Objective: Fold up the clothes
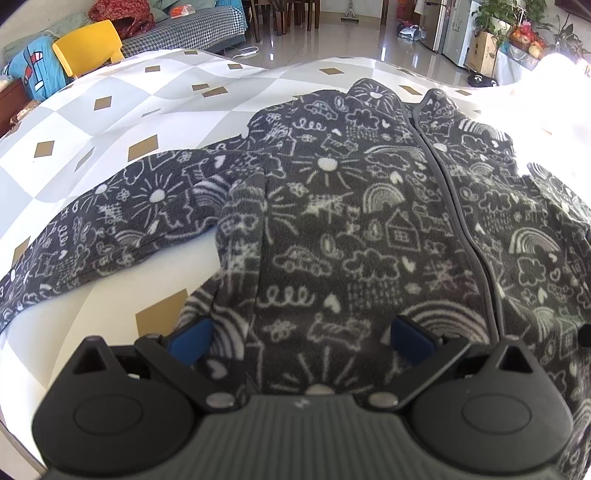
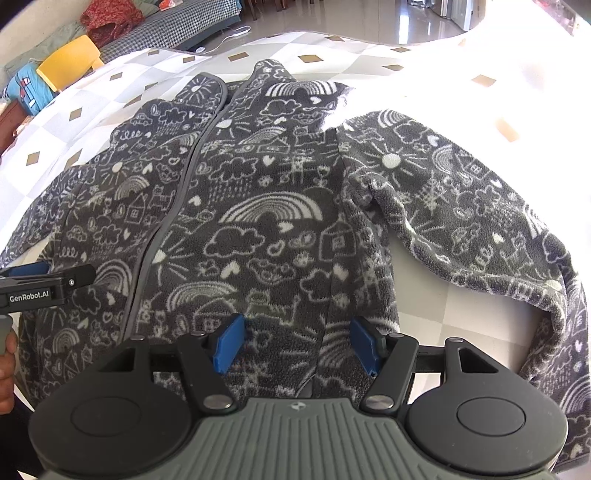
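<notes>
Grey doodle-print fleece jacket (image 1: 351, 221), white-grey checked cover (image 1: 110, 103), yellow chair (image 1: 88, 44)

1. The jacket's (image 1: 351, 229) hem is lying hidden beneath the gripper bodies in both views.
2. Glare is washing out the quilt (image 2: 480, 55) at the right.
3. The frame edge is cutting off the person's hand (image 2: 5, 369).

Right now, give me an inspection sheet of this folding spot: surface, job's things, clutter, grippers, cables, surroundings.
Surface: checked cloth, sunlit at right.
Job's things: grey fleece jacket, zipped, front up, both sleeves spread out.
Clutter: nothing seen on the cloth.
Grippers: left gripper and right gripper open at the hem, fingers astride fabric, not pinching.
Cables: white cable on the floor.
Surroundings: yellow chair, sofa, plants.
</notes>
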A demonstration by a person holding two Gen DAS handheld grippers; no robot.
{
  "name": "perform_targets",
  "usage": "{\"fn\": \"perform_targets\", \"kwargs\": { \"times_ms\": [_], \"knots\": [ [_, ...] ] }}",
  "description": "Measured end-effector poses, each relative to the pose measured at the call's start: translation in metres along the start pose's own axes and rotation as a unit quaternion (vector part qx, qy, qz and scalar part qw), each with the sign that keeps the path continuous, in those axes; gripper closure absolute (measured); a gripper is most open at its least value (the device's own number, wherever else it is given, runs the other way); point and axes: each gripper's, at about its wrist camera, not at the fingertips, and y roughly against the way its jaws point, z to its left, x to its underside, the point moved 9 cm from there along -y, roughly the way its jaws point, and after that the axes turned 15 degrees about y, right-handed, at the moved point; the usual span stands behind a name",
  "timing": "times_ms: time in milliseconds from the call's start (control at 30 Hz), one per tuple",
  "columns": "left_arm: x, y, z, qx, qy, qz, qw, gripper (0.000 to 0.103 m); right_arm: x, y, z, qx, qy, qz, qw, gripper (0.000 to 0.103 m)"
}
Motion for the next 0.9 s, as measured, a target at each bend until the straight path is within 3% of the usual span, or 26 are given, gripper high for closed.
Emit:
{"fn": "perform_targets", "kwargs": {
  "times_ms": [300, 667, 900],
  "knots": [
    [-0.02, -0.001, -0.003, 0.011, 0.05, -0.014, 0.9986, 0.0, -0.022, 0.006, 0.004, 0.007, 0.009, -0.041, 0.999, 0.042],
    [-0.04, -0.018, -0.019, -0.009, 0.026, 0.0, 0.9996, 0.0, -0.043, -0.007, 0.005, 0.013, 0.044, -0.038, 0.998, 0.042],
    [-0.054, -0.029, -0.026, -0.009, 0.016, -0.001, 0.9998, 0.0, -0.051, -0.018, -0.005, 0.01, 0.028, -0.03, 0.999, 0.042]
  ]
}}
